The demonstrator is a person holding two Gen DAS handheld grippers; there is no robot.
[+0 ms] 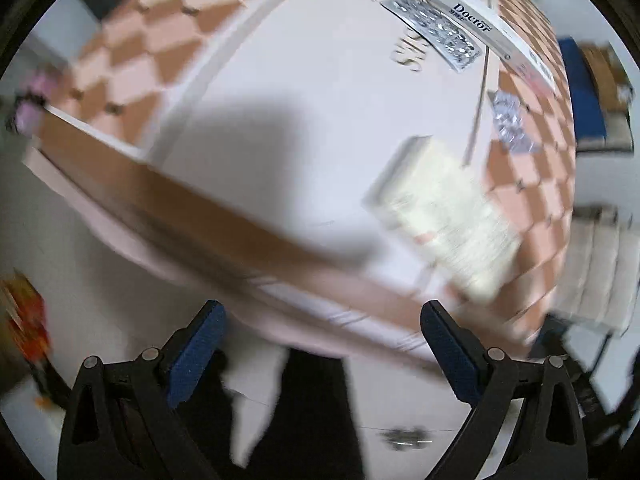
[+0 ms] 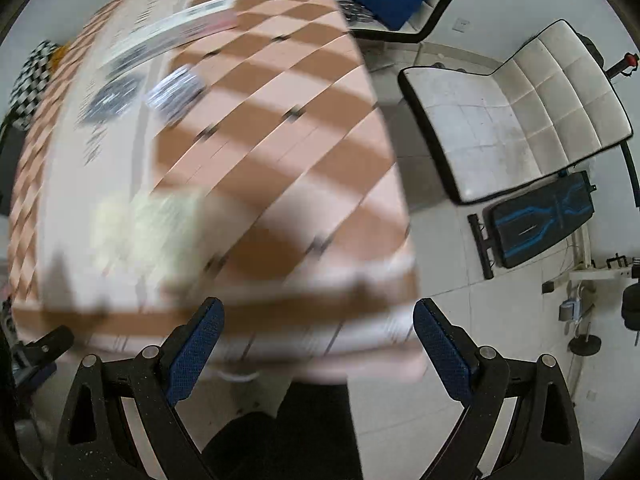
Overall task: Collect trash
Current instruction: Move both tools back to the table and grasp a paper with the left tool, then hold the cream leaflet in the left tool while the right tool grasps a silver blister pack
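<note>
While both tools hang wide open and empty, this looks like the approach stage. Left wrist view: left tool (image 1: 320, 344) above the surface (image 1: 304, 92); blister packs (image 1: 436, 32), a box reading "Doctor" (image 1: 492, 28) and a pale blurred packet (image 1: 444, 216) await picking. Right wrist view: right tool (image 2: 316, 340) near the surface's edge; the packet (image 2: 144, 224) lies nearest, calling for a descent.

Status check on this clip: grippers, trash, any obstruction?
Left gripper open, empty. Right gripper open, empty. Blister packs, white box, pale packet on the table, untouched. Nothing blocking; heavy blur.
</note>
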